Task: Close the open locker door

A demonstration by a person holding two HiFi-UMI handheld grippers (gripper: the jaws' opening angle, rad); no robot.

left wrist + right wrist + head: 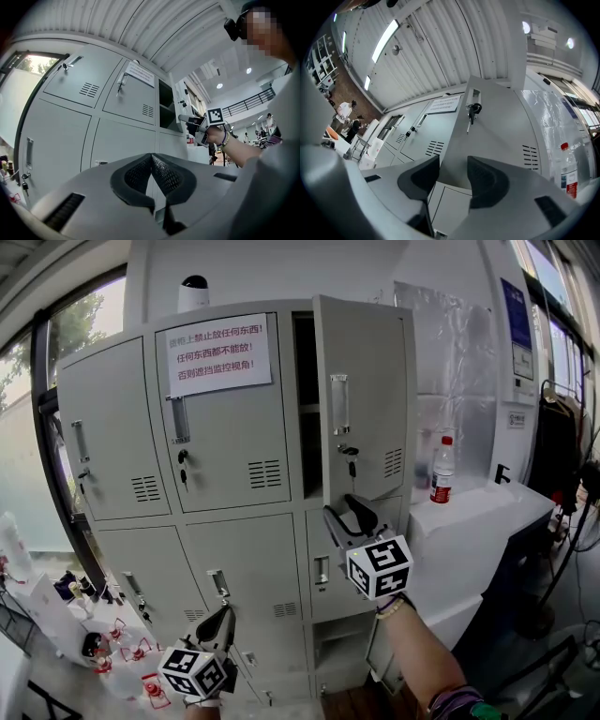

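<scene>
Right gripper (pixel 345 510): jaws part-way apart, clamping nothing; it sits just under the open door's lower edge, right of centre in the head view; in its own view (pixel 453 161) that edge shows in the gap, though I can't tell whether a pad touches it.
Left gripper (pixel 225 613): jaws closed together on nothing (pixel 151 159); low at the lower left of the head view, before the bottom lockers, well apart from the door.
Locker door (pixel 370 381): top row, upper middle of the head view; ajar, outer face towards us, free edge at its left beside the dark compartment (pixel 306 409).
Handling: likely thin sheet steel; light, stiff, free on its hinges; the painted face looks slick to pinch, so a flat push near the handle recess (pixel 339 404) seems best.
Mind: the key (pixel 351 463) hanging in the lock; easily knocked.
Around: a notice (pixel 218 354) on the next door; a bottle (pixel 442 470) on the white counter (pixel 487 512) at the right; nothing seems to block the swing.
</scene>
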